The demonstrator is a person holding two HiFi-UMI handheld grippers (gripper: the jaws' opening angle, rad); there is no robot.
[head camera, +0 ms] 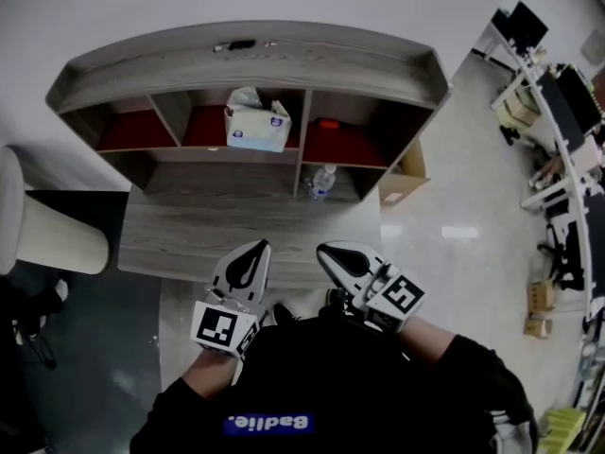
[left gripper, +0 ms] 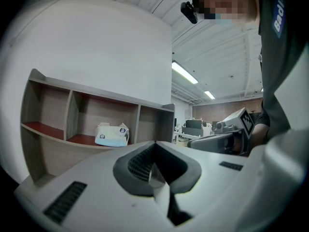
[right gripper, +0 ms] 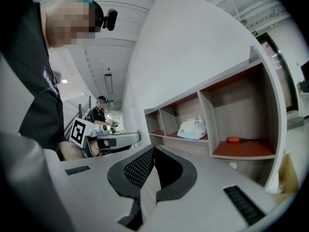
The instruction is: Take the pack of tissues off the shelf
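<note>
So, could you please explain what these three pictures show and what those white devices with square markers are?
There is no robot: a person holds a two-jaw gripper in each hand. The head view looks down from a camera on the person's head and shows the left gripper and right gripper near the body. The other two pictures come from cameras riding on each gripper. Both grippers are shut and hold nothing. Ahead stands a wooden shelf; the pack of tissues sits in its middle compartment, a red-handled tool in the right one, and a clear bottle on the ledge below.
</note>
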